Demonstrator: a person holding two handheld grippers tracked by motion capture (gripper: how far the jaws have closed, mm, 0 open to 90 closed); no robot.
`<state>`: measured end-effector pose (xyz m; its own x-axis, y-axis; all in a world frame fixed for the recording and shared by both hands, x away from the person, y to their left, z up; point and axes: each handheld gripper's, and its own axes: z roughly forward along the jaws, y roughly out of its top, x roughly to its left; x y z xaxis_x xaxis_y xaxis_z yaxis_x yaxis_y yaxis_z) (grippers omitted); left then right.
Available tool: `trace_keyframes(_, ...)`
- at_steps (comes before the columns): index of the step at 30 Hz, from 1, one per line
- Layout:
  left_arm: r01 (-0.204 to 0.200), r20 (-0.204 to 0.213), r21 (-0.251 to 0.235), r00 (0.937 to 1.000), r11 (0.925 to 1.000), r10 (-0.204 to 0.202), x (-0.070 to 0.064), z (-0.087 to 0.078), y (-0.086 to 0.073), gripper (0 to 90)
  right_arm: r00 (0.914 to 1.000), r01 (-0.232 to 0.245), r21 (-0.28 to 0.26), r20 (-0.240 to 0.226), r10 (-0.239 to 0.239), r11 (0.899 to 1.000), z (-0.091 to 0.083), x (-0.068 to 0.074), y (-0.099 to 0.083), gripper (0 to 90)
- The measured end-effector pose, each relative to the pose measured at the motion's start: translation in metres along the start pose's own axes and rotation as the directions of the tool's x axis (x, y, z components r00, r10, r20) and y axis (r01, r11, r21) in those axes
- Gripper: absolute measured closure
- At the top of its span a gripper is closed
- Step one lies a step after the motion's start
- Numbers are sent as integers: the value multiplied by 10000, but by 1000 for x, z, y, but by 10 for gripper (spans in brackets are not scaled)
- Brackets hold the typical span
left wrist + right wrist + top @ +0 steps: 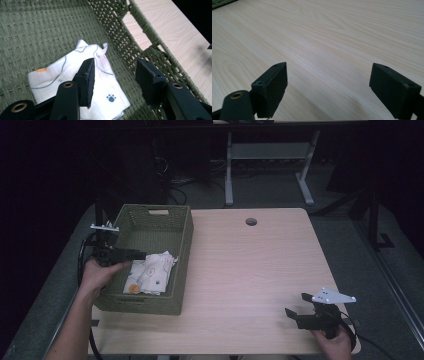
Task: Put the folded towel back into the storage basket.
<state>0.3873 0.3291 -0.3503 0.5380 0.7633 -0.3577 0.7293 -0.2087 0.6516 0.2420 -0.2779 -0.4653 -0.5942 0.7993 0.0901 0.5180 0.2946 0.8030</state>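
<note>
Cloth in basket; left gripper above, fingers apart.

The person's left forearm reaches up from the bottom left, its hand gripping the left gripper, which points toward the right with its jaws spread apart and nothing between them. The right hand sits low at the bottom right, holding the right gripper aimed leftward, jaws wide apart.
</note>
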Motion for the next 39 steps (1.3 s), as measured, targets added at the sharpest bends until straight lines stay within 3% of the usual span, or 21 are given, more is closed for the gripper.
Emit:
trace_keyframes(14,-341,97,-225,9994,9992,343,-19,2,3,455,10000,-20,-59,44,20,10000,-2,0,0,145)
trace_keyframes(23,-533,376,-493,9978,9974,552,-32,0,4,442,10000,-42,-168,18,42,9999,-4,1,1,145)
trace_keyframes(39,-1385,871,-562,9859,9888,1430,-68,8,13,426,10000,56,-147,15,-56,9999,-4,2,1,145)
